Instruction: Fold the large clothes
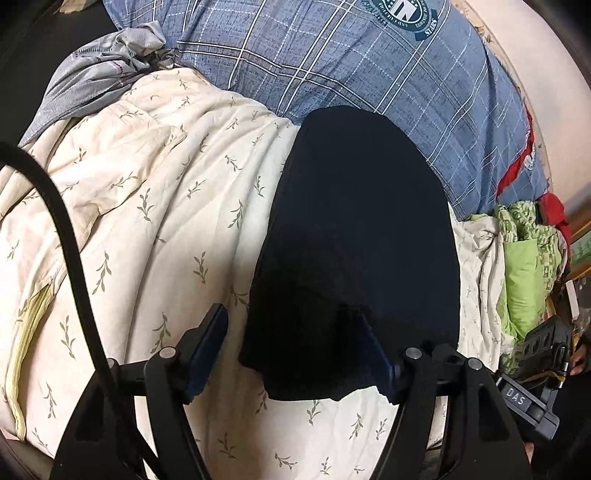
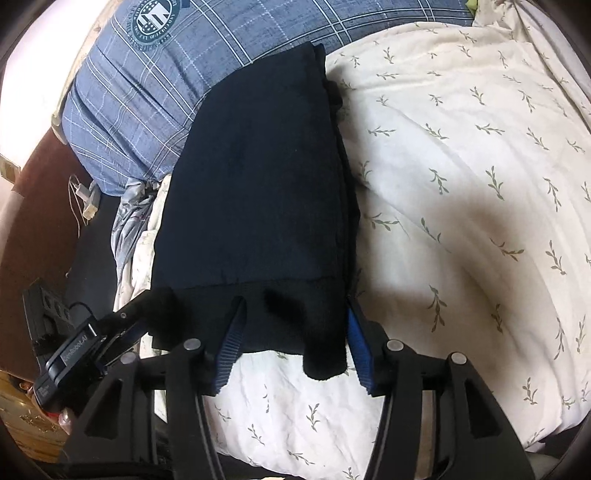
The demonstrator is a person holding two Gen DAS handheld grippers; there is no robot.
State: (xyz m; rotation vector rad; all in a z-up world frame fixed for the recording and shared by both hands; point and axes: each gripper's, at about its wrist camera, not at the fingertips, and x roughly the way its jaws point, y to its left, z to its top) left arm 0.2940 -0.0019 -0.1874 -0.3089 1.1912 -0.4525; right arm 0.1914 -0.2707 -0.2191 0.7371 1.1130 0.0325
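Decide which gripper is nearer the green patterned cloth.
Right. The right gripper sits just beside the green patterned cloth; the left gripper is farther, across the dark garment.

Open quilt [image 2: 461, 184] rightward; plaid pillow [image 2: 147, 92] behind

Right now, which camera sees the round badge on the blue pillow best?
The right wrist view. The round badge on the blue pillow shows almost whole there, stripes in the middle. In the left wrist view the badge is cut off by the top edge.
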